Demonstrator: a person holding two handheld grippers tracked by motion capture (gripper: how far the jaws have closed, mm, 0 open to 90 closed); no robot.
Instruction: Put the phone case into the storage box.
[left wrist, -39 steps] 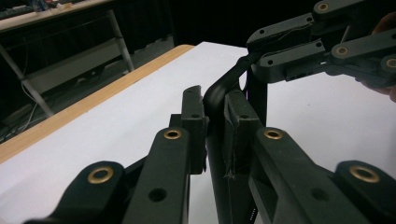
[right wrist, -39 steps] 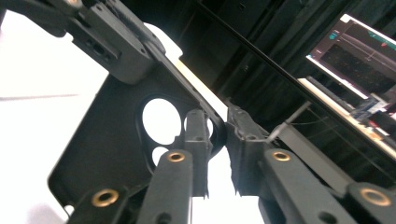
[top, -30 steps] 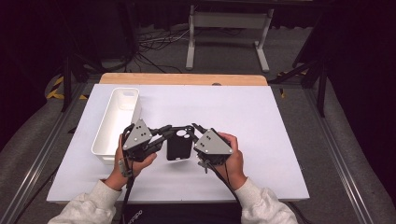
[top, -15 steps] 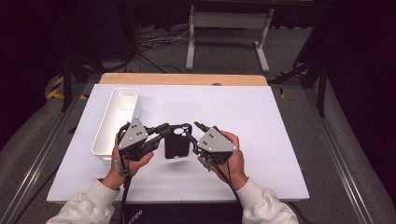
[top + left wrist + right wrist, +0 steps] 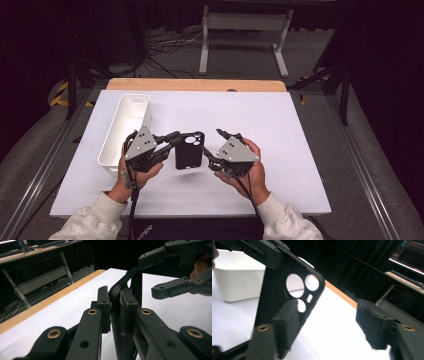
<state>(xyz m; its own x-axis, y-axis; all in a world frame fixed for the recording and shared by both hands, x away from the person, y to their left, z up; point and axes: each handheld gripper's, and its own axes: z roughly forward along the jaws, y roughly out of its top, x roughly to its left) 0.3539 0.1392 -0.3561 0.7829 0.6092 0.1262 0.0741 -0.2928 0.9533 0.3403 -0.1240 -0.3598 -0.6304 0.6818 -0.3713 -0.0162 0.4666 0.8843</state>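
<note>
**Ana:** High view first: both hands are working at the middle of the white table (image 5: 300,130), and the left gripper (image 5: 172,139) is clamping the black phone case (image 5: 188,152) by its left edge, keeping it lifted just above the surface, with its shadow showing beneath it.

**Ben:** And the right gripper (image 5: 216,146) is sitting just beside the case's right edge, its jaws having just been opening. The white bin (image 5: 112,145) is lying along the left side of the table, close to the left hand (image 5: 135,172).

**Ana:** Left gripper view now: the two black jaws are pinching tight on the case's rim (image 5: 117,290), the case standing on edge between the pads. The other gripper (image 5: 160,275) is hanging open farther off, one finger touching or almost touching the case's top corner.

**Ben:** Right gripper view: the jaws are standing wide, pads clear of everything. The case (image 5: 272,290) is hanging upright at the left, camera cutouts facing us, in front of the left pad (image 5: 287,320) and outside the gap. The bin (image 5: 237,282) is sitting behind it.
</note>
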